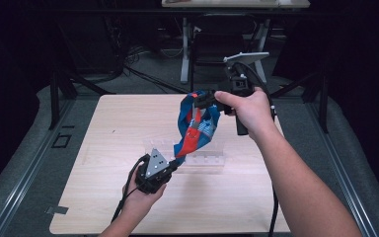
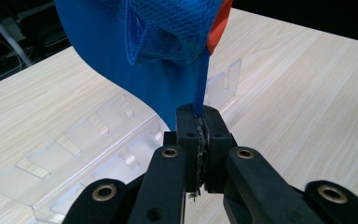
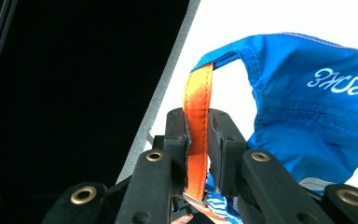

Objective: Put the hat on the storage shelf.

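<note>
The left gripper [image 2: 200,140] is clamping the blue fabric item's [image 1: 196,126] thin edge. The right gripper [image 3: 198,140] is clamping its orange strap [image 3: 197,116]. The printed lettering is unreadable.

White lettering runs across the blue fabric item [image 3: 317,107] at the right edge of the right gripper view, and it sits upside down and cut off by the frame, so the characters cannot be made out. No other writing can be read.
</note>
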`<action>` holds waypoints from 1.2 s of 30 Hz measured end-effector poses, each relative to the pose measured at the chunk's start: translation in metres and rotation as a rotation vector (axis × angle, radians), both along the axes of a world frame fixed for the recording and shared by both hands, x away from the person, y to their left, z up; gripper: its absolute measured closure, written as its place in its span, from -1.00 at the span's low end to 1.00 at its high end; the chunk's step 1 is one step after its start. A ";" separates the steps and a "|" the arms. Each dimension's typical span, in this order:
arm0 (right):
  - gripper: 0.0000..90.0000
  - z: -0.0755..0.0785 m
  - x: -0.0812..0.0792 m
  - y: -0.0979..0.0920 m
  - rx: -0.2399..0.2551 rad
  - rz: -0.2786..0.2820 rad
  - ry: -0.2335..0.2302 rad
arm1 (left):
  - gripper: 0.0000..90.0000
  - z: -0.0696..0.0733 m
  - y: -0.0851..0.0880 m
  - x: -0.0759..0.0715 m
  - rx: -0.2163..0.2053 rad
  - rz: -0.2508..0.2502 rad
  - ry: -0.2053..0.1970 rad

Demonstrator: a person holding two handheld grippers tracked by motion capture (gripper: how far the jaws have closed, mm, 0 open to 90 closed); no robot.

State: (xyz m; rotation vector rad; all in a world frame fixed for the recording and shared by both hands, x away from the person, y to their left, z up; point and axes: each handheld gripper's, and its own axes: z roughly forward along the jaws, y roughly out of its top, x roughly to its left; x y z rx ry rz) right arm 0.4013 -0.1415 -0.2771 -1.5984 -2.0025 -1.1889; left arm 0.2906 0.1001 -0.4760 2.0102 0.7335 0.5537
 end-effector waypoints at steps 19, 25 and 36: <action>0.75 -0.025 0.017 0.008 0.013 -0.012 0.022 | 0.97 -0.018 0.004 0.016 0.000 0.026 0.007; 0.75 -0.031 0.019 0.008 0.005 -0.014 0.026 | 0.96 -0.024 0.003 0.018 0.009 0.026 0.017; 0.74 -0.042 0.023 0.006 -0.003 -0.030 0.039 | 0.96 -0.032 0.004 0.021 0.009 0.030 0.023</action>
